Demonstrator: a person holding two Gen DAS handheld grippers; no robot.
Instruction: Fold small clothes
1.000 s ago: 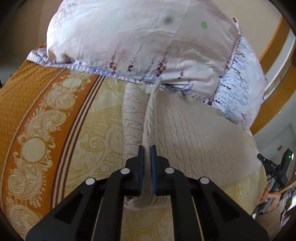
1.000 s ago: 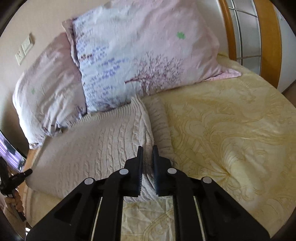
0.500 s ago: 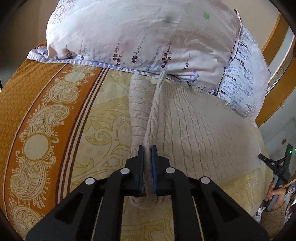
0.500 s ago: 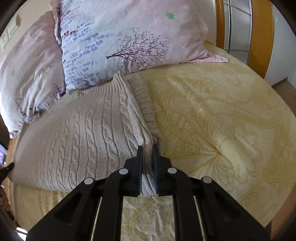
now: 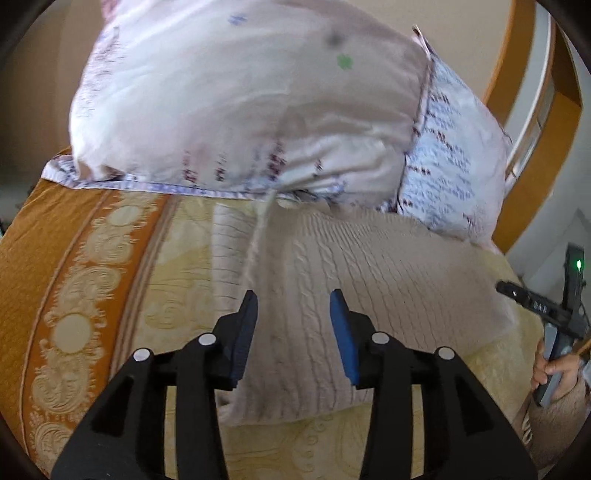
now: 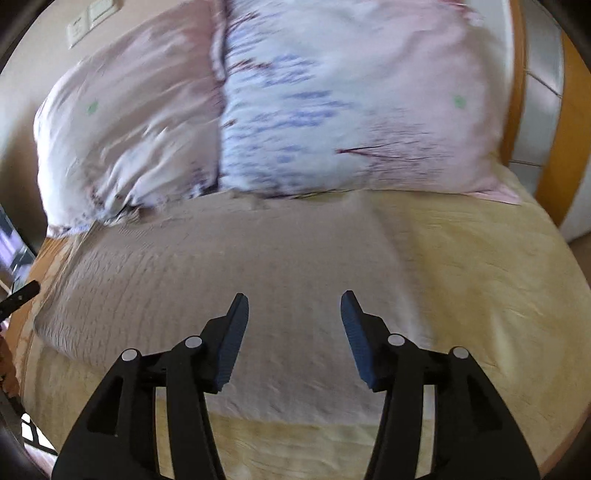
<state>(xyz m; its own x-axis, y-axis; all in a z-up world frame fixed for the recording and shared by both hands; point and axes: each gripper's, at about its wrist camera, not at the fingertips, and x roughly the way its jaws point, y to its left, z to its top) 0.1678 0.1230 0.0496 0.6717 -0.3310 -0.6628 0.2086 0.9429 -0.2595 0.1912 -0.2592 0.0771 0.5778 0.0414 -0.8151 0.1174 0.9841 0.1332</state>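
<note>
A cream cable-knit sweater [image 5: 369, 280] lies flat on the bed, its far edge against the pillows. In the left wrist view my left gripper [image 5: 293, 301] hovers over the sweater's left part, beside a raised fold [image 5: 258, 236]; its jaws are opening and the knit shows in the gap behind them, free of the pads. In the right wrist view the same sweater [image 6: 229, 258] spreads across the middle, blurred. My right gripper [image 6: 294, 301] is above it, jaws opening, nothing gripped. The right gripper [image 5: 546, 310] and a hand also show at the left view's right edge.
Two floral pillows [image 5: 251, 103] [image 6: 354, 103] lean at the head of the bed. The yellow patterned bedspread [image 6: 480, 266] has an orange border [image 5: 48, 280] on the left. A wooden headboard frame [image 6: 554, 110] and wall switches [image 6: 88, 20] stand behind.
Both grippers were shut on folds of the sweater and have let go; their jaws now stand apart. The right view has swung left over the sweater, and the ridges have dropped flat.
</note>
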